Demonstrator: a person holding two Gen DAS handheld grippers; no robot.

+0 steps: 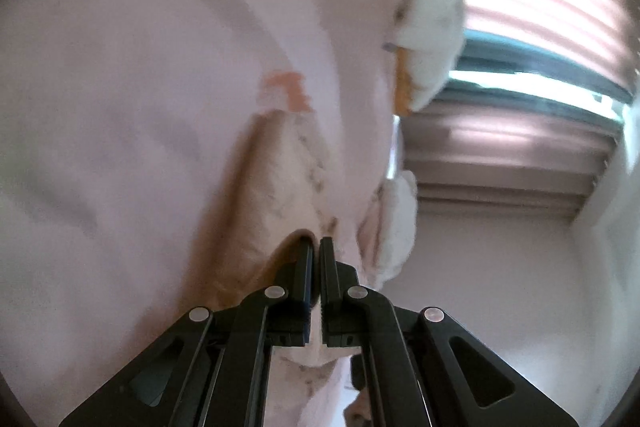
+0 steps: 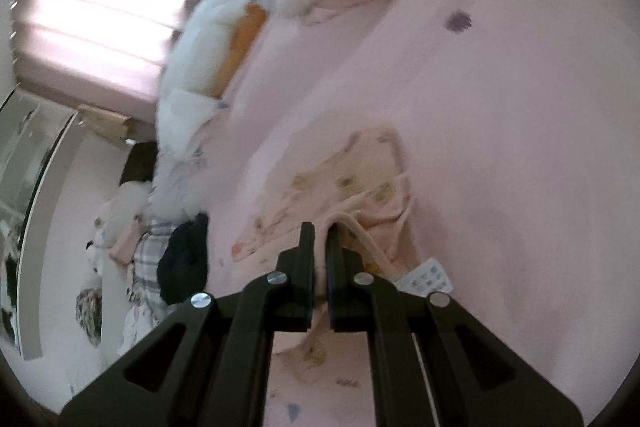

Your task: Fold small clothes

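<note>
your left gripper is clenched on the small garment, your right gripper pinches its hem; the cloth hangs ahead of both fingers, over the pink bed sheet.

- The left gripper and right gripper look like hard black plastic, matt, with small shiny metal pins.
- The little garment ahead of the right gripper is soft, thin cloth.
- The pink bed sheet under it is smooth matt cloth.
- The white pillow, up and left of the right gripper, looks fluffy.
- The small tag just right of the right gripper looks like paper or thin cloth.
</note>
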